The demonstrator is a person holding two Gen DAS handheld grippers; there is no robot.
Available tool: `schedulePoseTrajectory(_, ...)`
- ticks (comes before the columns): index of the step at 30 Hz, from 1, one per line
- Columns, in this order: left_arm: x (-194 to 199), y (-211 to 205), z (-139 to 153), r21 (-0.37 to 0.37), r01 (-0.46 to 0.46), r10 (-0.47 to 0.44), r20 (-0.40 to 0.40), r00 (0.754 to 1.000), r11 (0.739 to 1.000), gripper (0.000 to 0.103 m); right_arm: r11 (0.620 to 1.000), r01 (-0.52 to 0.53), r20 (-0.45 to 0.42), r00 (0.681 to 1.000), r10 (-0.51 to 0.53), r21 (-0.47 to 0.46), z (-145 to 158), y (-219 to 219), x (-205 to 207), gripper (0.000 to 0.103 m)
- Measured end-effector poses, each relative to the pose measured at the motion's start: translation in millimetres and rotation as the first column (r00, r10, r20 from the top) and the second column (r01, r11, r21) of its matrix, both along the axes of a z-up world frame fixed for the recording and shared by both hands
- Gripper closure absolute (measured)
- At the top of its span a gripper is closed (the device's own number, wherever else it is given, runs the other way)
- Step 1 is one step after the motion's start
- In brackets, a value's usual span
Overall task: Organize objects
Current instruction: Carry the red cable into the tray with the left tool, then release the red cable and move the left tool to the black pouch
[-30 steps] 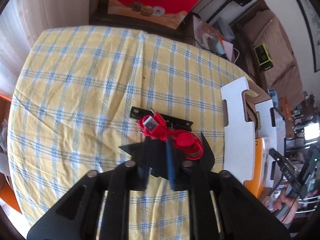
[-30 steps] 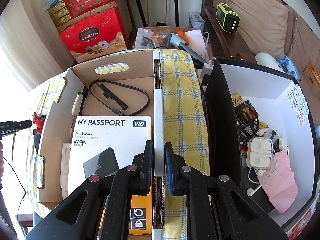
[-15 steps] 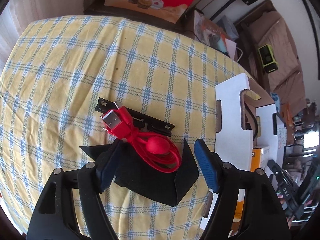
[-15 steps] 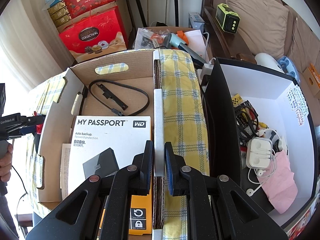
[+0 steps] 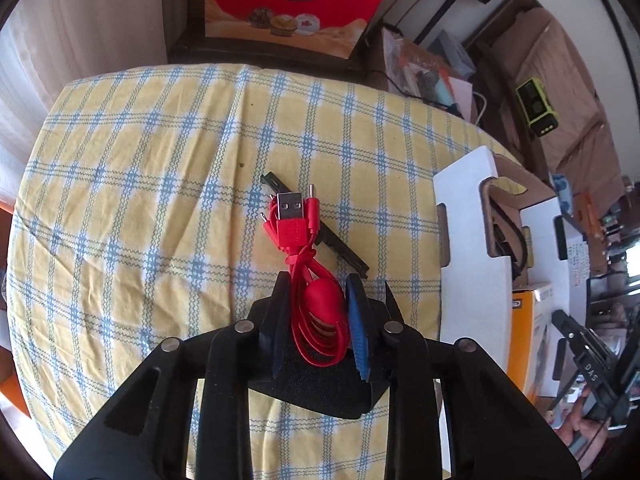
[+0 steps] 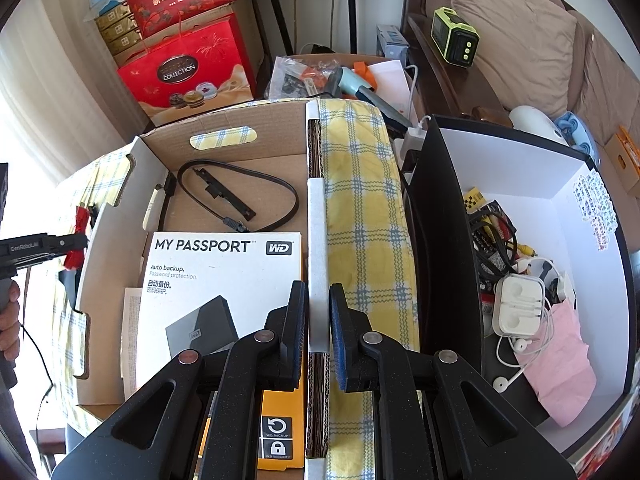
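Note:
My left gripper (image 5: 316,300) is shut on a coiled red USB cable (image 5: 310,272), its plugs pointing away over the yellow checked tablecloth (image 5: 140,200). A black pouch (image 5: 320,384) lies under the fingers and a black strip (image 5: 340,248) lies beyond the cable. My right gripper (image 6: 318,312) is shut on the white-edged wall of the cardboard box (image 6: 318,216). The box holds a My Passport carton (image 6: 216,280) and a black cable (image 6: 240,196). The left gripper and red cable also show in the right wrist view (image 6: 74,240), outside the box's left wall.
A white-lined black box (image 6: 560,184) to the right holds earphones, cables and a pink pouch. The cardboard box's white flap (image 5: 468,248) stands right of the left gripper. Red gift boxes (image 6: 188,68) and clutter stand behind the table.
My left gripper was open around the red cable half a second ago and has closed on it. The right gripper has not moved.

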State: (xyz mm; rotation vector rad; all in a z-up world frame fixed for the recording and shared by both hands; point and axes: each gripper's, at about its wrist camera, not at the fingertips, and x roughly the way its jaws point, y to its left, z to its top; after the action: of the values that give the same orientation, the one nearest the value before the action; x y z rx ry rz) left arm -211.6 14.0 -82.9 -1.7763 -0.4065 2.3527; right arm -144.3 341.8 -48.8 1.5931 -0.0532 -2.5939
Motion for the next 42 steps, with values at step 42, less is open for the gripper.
schedulePoseTrajectory(42,80,122,69,0.032,0.384,-0.381,-0.07,0.922,0.923,0.059,1.0,0.001,0.005,1.0,-0.001,0.004,-1,0,0,0.091)
